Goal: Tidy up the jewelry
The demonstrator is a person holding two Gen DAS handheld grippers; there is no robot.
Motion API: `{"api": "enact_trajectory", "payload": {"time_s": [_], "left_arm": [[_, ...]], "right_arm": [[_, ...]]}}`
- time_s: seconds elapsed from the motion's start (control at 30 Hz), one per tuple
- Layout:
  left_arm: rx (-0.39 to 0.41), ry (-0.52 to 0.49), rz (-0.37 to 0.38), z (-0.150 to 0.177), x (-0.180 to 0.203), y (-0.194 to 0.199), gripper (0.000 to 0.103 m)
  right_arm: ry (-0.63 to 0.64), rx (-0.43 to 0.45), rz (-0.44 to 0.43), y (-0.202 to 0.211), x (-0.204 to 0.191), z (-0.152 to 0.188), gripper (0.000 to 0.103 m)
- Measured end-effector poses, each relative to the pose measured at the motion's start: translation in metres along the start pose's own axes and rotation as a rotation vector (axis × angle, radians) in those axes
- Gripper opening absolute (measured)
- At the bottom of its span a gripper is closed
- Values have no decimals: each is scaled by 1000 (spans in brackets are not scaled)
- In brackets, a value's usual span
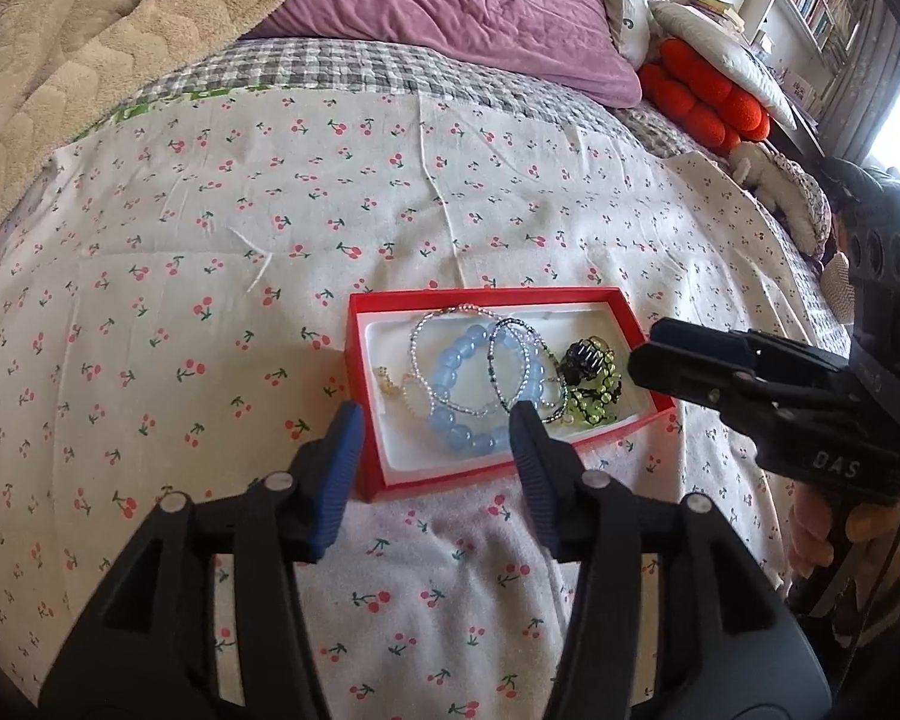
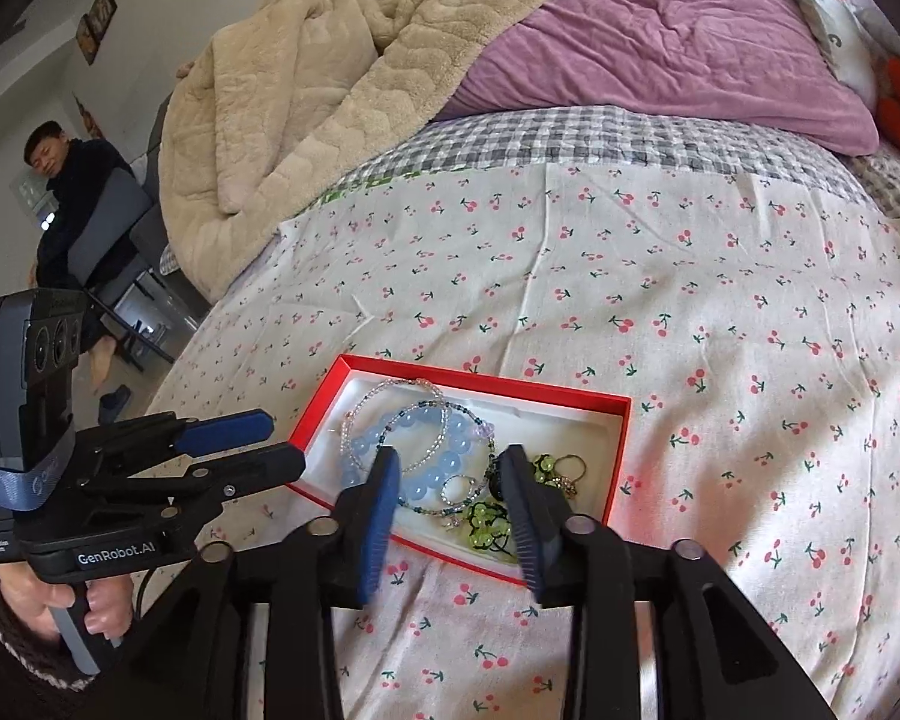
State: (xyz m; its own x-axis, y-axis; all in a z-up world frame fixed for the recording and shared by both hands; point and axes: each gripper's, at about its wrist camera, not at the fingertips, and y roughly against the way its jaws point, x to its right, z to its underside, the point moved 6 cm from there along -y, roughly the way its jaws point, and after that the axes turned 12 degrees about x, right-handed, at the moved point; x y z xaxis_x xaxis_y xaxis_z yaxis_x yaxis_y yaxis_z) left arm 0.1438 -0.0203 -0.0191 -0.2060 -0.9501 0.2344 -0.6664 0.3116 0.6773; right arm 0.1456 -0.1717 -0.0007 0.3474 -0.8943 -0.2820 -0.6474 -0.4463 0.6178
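red box (image 1: 594, 307) on the cherry-print bedspread (image 1: 210, 240), long axis running left to right, bracelets (image 1: 468, 384) heaped inside. left gripper (image 1: 435, 456) half open, empty, poised over the near left corner, blue bead bracelet (image 2: 426, 468) straight ahead between the fingers. right gripper (image 2: 450, 510) half open, empty, above the near right end, nearer the green beads (image 2: 486, 519). both about equally close.

I see a red box (image 2: 621, 456) on the cherry sheet (image 2: 720, 324). Inside it lie a blue bead bracelet (image 2: 432, 474), thin bead bracelets (image 2: 390, 390) and green beads (image 2: 486, 519). My right gripper (image 2: 450, 516) hangs over the box, wide apart, holding nothing. My left gripper (image 2: 258, 438) is beside the box.
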Motion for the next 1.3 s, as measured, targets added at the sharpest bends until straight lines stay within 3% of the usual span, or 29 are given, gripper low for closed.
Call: {"api": "enact_trajectory", "payload": {"time_s": [0.17,0.3,0.4,0.5,0.7,1.3], "left_arm": [[-12,-15,-101,18,-2,12,75],[-20,-20,-175,29,0,24,87],[-13,-16,-212,35,2,31,103],[-17,-5,-253,42,1,36,103],[-69,18,-324,63,-3,33,103],[-95,29,-341,68,-3,30,103]], "right_arm": [[7,1,38,18,-4,5,69],[-23,-50,100,27,-1,19,82],[-40,-97,148,32,1,33,89],[-45,-124,188,37,2,45,103],[7,-142,280,44,3,58,103],[18,-236,292,25,2,76,103]]}}
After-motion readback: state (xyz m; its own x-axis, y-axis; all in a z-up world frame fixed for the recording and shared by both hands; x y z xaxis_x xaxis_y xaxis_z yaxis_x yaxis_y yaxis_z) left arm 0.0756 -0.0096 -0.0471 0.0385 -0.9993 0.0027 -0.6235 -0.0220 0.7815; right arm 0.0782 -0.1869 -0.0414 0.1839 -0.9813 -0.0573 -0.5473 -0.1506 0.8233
